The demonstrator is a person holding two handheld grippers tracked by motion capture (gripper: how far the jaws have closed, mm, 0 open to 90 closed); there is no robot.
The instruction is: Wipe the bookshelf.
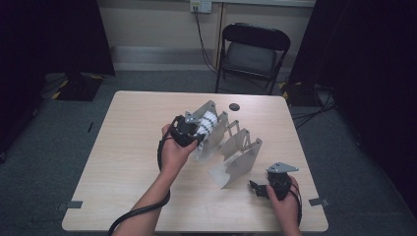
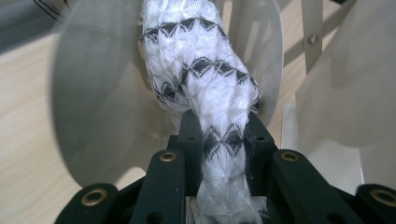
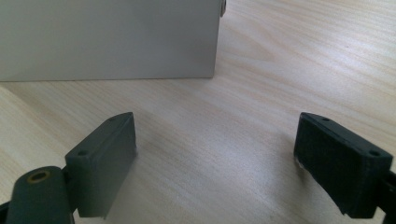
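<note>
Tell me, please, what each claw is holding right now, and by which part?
The left claw pinches the white, black-patterned sock near one end; the right claw holds nothing.

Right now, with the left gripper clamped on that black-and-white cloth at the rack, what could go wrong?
The cloth hangs between two grey panels of the accordion rack; lifting it may snag a panel and drag or tip the rack. The left gripper pinches only a narrow bunch, so the cloth could slip free. The right gripper sits open on the table, not bracing the rack.
</note>
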